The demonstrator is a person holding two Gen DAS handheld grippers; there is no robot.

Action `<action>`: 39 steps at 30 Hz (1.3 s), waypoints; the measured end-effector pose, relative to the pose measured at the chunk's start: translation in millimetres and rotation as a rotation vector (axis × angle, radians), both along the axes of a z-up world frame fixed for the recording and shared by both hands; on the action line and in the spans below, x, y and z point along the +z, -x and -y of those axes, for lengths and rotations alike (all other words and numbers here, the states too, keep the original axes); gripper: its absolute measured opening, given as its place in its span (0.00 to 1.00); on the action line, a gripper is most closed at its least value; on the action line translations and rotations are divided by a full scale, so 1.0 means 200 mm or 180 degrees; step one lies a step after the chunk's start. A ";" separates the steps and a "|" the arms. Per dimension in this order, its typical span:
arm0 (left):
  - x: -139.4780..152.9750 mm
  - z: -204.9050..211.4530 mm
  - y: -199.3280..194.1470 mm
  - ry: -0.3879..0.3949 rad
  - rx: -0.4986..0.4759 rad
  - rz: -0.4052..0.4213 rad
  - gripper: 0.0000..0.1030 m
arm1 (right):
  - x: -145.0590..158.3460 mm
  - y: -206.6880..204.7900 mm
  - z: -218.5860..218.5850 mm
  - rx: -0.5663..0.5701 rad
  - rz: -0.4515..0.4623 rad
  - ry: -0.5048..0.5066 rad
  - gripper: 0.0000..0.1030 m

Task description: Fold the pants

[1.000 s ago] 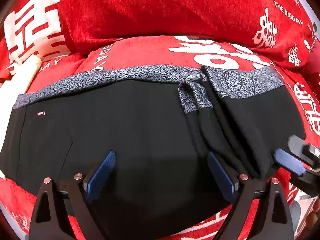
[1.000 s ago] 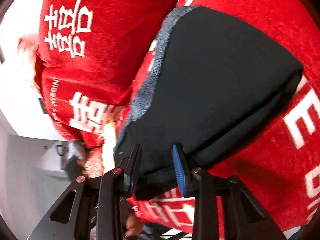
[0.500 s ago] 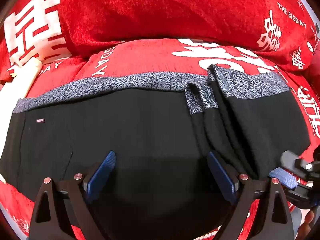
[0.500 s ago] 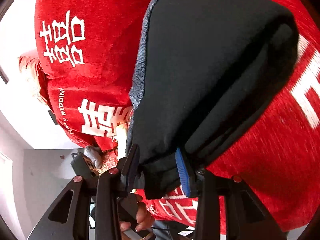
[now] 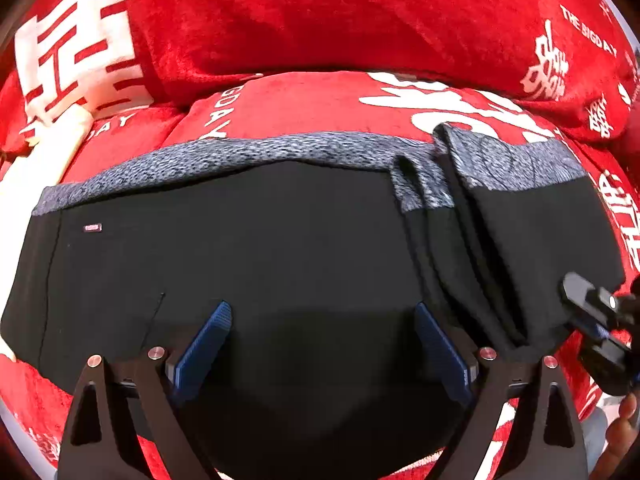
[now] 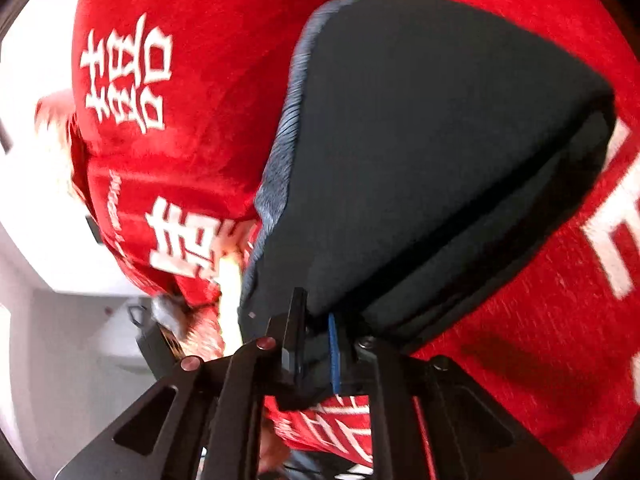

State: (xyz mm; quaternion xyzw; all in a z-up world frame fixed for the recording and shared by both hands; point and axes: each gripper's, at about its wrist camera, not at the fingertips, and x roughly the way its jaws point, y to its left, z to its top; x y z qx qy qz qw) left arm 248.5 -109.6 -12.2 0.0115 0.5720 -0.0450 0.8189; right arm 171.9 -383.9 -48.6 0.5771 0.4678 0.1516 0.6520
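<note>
Black pants with a grey patterned waistband lie folded on a red sofa seat. A second folded layer overlaps at the right. My left gripper is open, its blue pads spread wide just above the near black cloth. My right gripper is shut on the near edge of the folded pants; it also shows at the right edge of the left wrist view.
The red sofa cover has white characters; its back cushion rises behind. A cream cushion lies at the left. A white wall and floor show beyond the sofa edge.
My right gripper's jaws have closed on the pants' edge. The left gripper has stayed open over the black cloth with little movement.
</note>
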 end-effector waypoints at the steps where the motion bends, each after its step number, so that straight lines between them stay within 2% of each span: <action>1: 0.00 0.01 0.00 -0.0015 -0.0020 0.0009 0.91 | 0.00 0.00 0.00 -0.0015 -0.0006 0.0007 0.10; 7: 0.02 -0.06 0.01 0.0030 0.0081 0.0001 0.91 | 0.16 0.01 -0.09 0.0252 0.0229 0.0399 0.06; 10: 0.04 -0.12 0.01 -0.0027 0.0185 0.0010 0.91 | 0.08 0.01 -0.19 0.0389 0.0130 0.0420 0.06; 14: 0.08 -0.19 0.03 -0.0105 0.0260 0.0040 0.91 | 0.01 0.01 -0.23 0.0344 0.0124 0.0409 0.04; 16: 0.09 -0.20 0.03 -0.0137 0.0264 0.0048 0.91 | 0.05 0.01 -0.24 0.0482 0.0170 0.0496 0.05; 17: 0.10 -0.19 0.02 -0.0143 0.0259 0.0052 0.91 | 0.08 0.01 -0.25 0.0596 0.0202 0.0566 0.09; 20: 0.13 -0.16 0.00 -0.0137 0.0225 0.0071 0.91 | 0.17 0.03 -0.26 0.1020 0.0315 0.0706 0.10; 23: 0.18 -0.10 -0.03 -0.0091 0.0154 0.0138 0.91 | 0.31 0.06 -0.18 0.1148 0.0614 0.0980 0.11; 24: 0.20 -0.07 -0.04 -0.0078 0.0122 0.0163 0.91 | 0.36 0.06 -0.13 0.1108 0.0734 0.1101 0.12; 25: 0.22 -0.04 -0.05 -0.0063 0.0078 0.0182 0.91 | 0.41 0.05 -0.07 0.1019 0.0825 0.1241 0.20; 26: 0.24 -0.01 -0.07 -0.0052 0.0044 0.0190 0.91 | 0.43 0.04 -0.01 0.0911 0.0871 0.1361 0.32; 27: 0.25 0.03 -0.08 -0.0039 0.0001 0.0198 0.91 | 0.46 0.01 0.06 0.0738 0.0899 0.1488 0.41; 28: 0.26 0.06 -0.09 -0.0031 -0.0040 0.0206 0.91 | 0.46 -0.01 0.13 0.0586 0.0901 0.1569 0.57; 30: 0.27 0.15 -0.12 -0.0022 -0.0127 0.0233 0.91 | 0.45 -0.09 0.24 0.0300 0.0848 0.1745 0.61; 32: 0.28 0.23 -0.15 -0.0011 -0.0190 0.0227 0.91 | 0.38 -0.18 0.32 0.0225 0.0687 0.1895 0.60; 34: 0.28 0.32 -0.17 0.0018 -0.0270 0.0204 0.91 | 0.29 -0.28 0.36 0.0269 0.0566 0.1924 0.60; 39: 0.29 0.50 -0.23 0.0074 -0.0465 0.0249 0.91 | 0.12 -0.45 0.32 0.0571 0.0469 0.1963 0.46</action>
